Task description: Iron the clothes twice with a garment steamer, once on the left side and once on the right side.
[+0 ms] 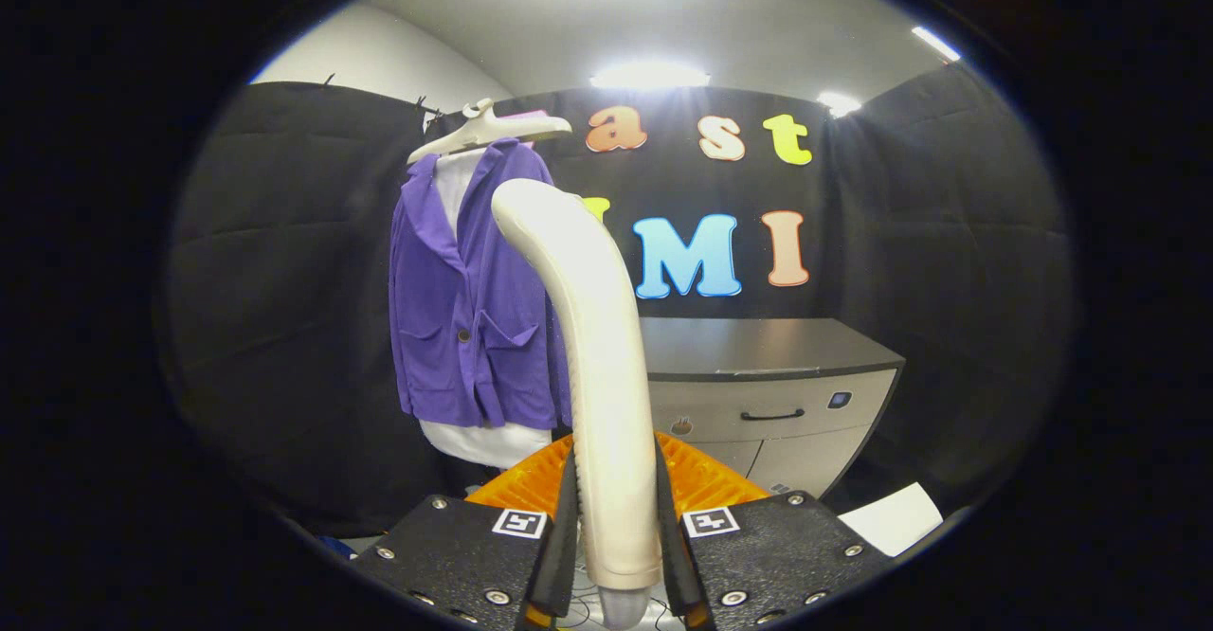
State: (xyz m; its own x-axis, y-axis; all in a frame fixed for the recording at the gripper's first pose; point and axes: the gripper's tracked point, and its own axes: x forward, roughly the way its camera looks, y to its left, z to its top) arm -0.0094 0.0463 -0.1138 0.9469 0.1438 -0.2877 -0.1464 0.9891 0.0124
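A cream garment steamer (597, 347) stands upright between my fingers, its handle pinched by both black pads and its curved head rising ahead of me. My gripper (614, 527) is shut on it. Beyond the steamer, a little to its left, a purple jacket (460, 309) over a white garment hangs on a white hanger (483, 131) in front of the black cloth wall. The steamer head overlaps the jacket's right edge in view; there looks to be a gap between them in depth, though I cannot tell how wide.
A grey cabinet (768, 394) with a dark top and a drawer handle stands beyond the fingers to the right. An orange part (706, 479) shows just behind the fingers. A white sheet (896, 517) lies low at the right.
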